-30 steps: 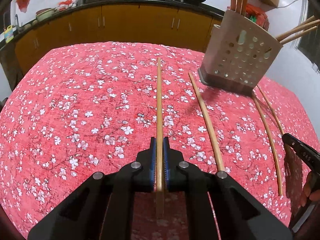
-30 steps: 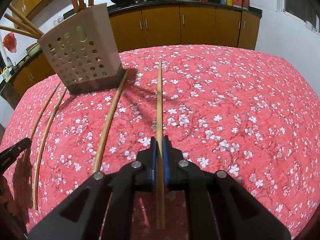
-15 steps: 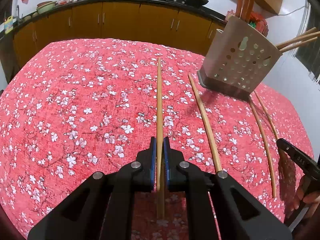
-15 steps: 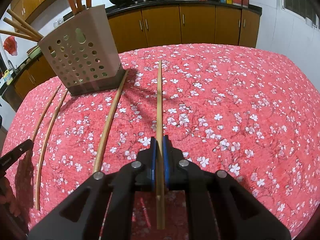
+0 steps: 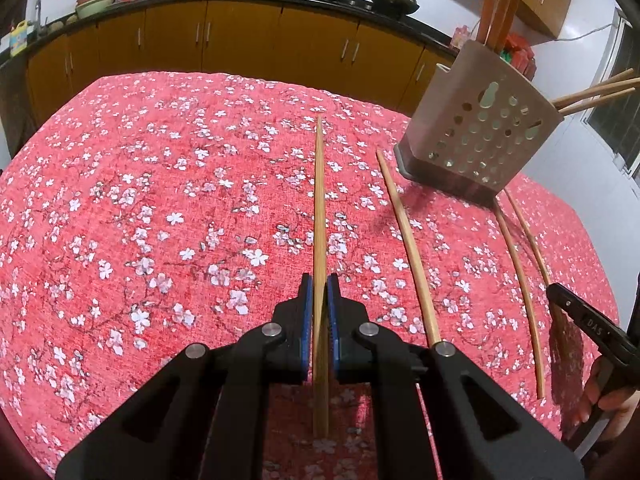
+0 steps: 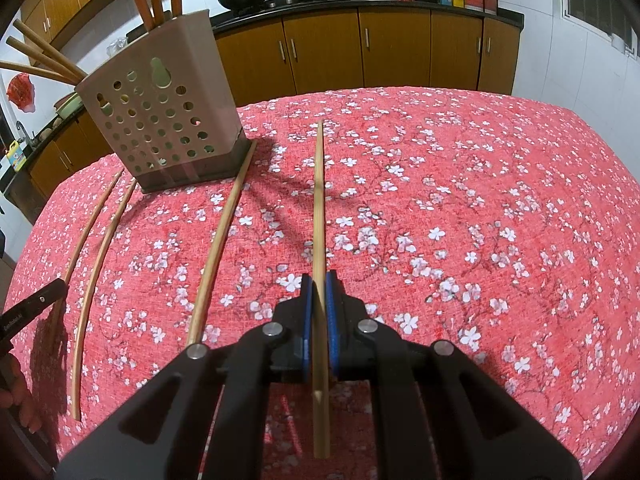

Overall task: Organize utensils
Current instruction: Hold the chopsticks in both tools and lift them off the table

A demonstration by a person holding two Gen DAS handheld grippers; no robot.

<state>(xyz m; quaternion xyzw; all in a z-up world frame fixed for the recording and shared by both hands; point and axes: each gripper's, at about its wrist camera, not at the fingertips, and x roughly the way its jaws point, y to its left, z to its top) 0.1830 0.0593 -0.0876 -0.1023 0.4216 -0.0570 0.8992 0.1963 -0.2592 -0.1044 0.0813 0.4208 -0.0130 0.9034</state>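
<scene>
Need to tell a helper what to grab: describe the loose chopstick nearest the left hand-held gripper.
Start at the perforated beige utensil holder on the red floral tablecloth. The loose chopstick lies right of the clamped chopstick in the left hand-held gripper, its far tip near the holder's base; unlike that neighbour, nothing grips it.

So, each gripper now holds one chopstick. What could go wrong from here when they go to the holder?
1. Each chopstick is clamped near one end, so most of its length sticks out ahead of the jaws; it may pivot or slip on the way.
2. The holder already has sticks leaning out of its top; a long tip could catch them or tip it over.
3. Loose chopsticks lie beside the holder's base and could be swept off.
</scene>
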